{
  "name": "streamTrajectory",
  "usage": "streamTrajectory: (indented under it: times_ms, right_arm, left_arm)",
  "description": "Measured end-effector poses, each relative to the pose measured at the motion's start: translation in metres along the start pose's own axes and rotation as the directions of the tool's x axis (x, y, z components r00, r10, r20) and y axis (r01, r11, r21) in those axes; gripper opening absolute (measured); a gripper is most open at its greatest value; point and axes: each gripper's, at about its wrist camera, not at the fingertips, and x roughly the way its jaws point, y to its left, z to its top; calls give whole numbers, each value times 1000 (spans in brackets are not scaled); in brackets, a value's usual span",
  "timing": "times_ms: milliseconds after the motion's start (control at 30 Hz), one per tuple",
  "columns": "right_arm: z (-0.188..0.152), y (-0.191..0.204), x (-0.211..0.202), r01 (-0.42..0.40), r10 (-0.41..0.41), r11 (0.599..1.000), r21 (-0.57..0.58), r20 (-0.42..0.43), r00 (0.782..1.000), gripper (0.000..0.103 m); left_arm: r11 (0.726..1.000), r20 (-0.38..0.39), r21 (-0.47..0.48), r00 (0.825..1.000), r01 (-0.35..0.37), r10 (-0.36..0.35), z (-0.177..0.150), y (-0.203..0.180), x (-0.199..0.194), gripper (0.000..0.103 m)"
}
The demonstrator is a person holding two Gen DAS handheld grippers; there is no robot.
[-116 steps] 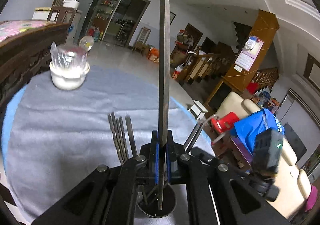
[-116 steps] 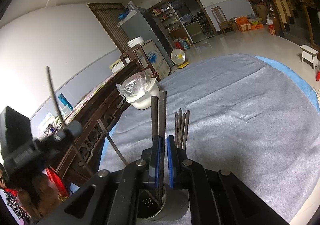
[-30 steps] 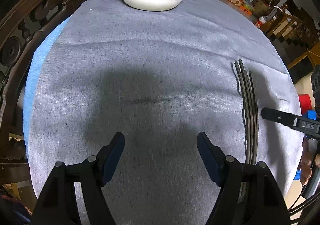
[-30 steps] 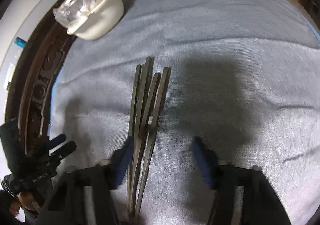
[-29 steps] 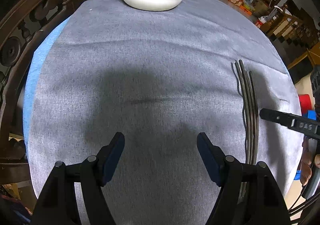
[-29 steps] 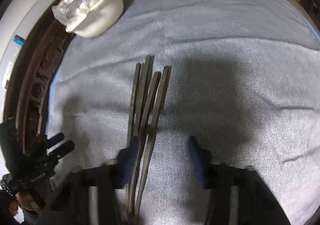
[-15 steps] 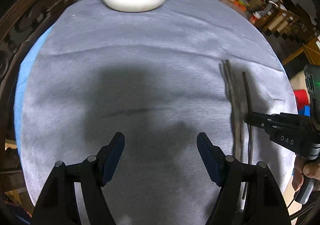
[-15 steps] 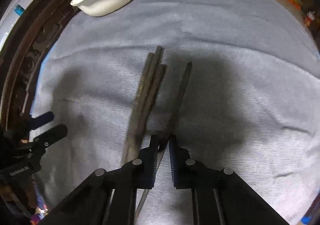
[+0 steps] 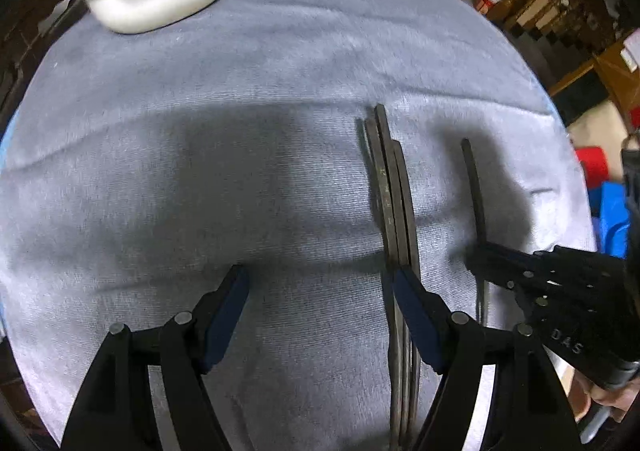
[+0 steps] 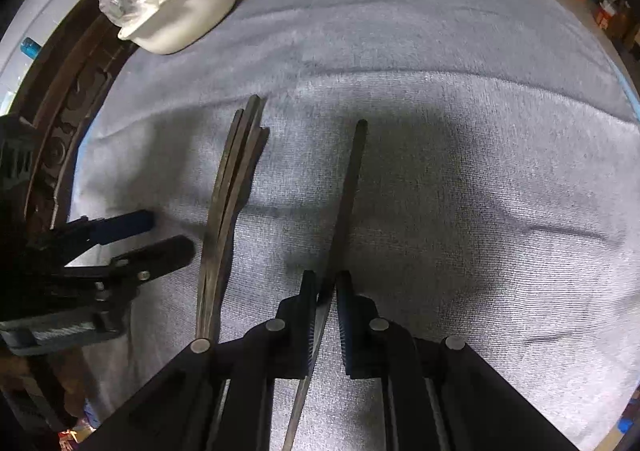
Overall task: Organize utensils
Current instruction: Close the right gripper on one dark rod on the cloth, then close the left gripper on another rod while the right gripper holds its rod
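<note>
Right claw [image 10: 323, 293] aimed steeply down, clamped on one dark flat utensil [image 10: 347, 191] running ahead over the grey-clothed desk [image 10: 460, 171]. Left claw [image 9: 320, 291] likewise down-tilted, spread wide, empty; bundle of utensils [image 9: 390, 191] beside its right finger. Beyond, white bowl [image 10: 188, 15].

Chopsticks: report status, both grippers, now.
Right gripper shut on one chopstick, apart from the bundle. Left gripper open beside the bundle. White bowl far off; nothing blocking.

I count four dark flat utensils [image 10: 224, 207] on my cloth [image 10: 460, 179]: three bunched together and one [image 10: 348, 195] apart. One white bowl [image 10: 192, 15] too, and my two grippers.
</note>
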Motion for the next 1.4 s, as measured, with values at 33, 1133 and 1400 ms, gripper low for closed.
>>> streamTrajectory:
  times_ms: [33,1133,1400]
  right_arm:
    - [0,-1,0,-2,2,1000,0,1,1000,13]
    - [3,2,1,-20,19,999,33,5,1000,13]
    - [6,7,0,6,-6,1000,2,-5,1000,11]
  left_arm:
    - [1000,-1,3,1000,-4,4,0,-2,0,77]
    - [984,-86,-179,996,6,-22,-3,5,-11,47]
    - [999,-120,-54,993,-5,-1,1,-11,-5,8]
